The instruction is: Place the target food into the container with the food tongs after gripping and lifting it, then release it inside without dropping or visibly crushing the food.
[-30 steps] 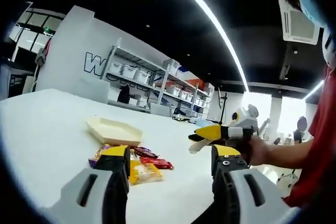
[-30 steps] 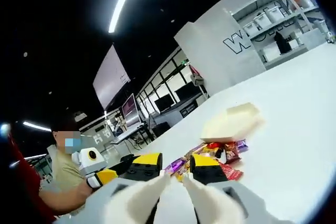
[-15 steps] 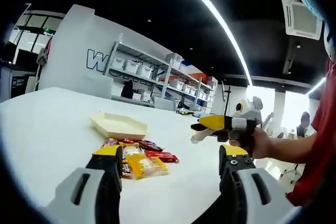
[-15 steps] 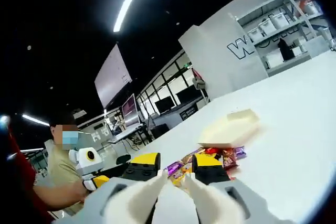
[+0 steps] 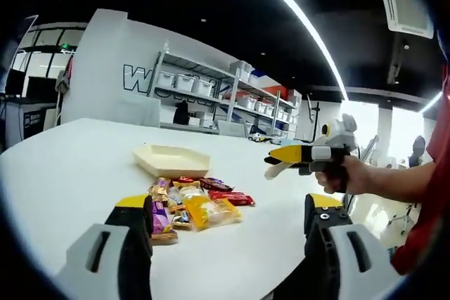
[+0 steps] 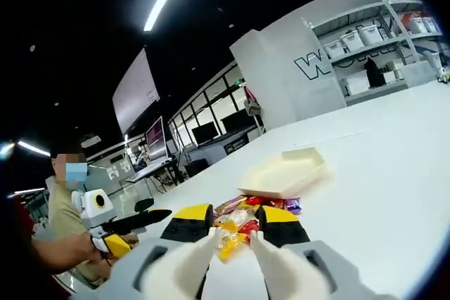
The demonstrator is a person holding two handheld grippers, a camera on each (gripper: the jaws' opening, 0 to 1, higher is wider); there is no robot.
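On the white table, just this side of the cream tray, lies your heap of wrapped snacks, with the tray touching or almost touching its far edge. Take the heap as your marker. Nothing from it is lifted yet and the tray looks bare, so by my reading you are at the approach, before the first grip.

Start at the left of the heap. Your left gripper hangs low over the table on the near side, its yellow-tipped jaws set wide apart with nothing between them; the purple and orange packets sit just past its left jaw.

Move to the right of the heap. Your right gripper is held level above the table, your hand wrapped round its grip, nose aimed toward the snacks. In the right gripper view its jaws stand a little apart, each carrying a pale tong blade, and the blades' tips come close together without anything held. The orange packet shows in the gap beyond them.

Next you would lower the tongs to one packet, open them enough to straddle it, and close gently so the wrapper is not crushed before lifting toward the tray.
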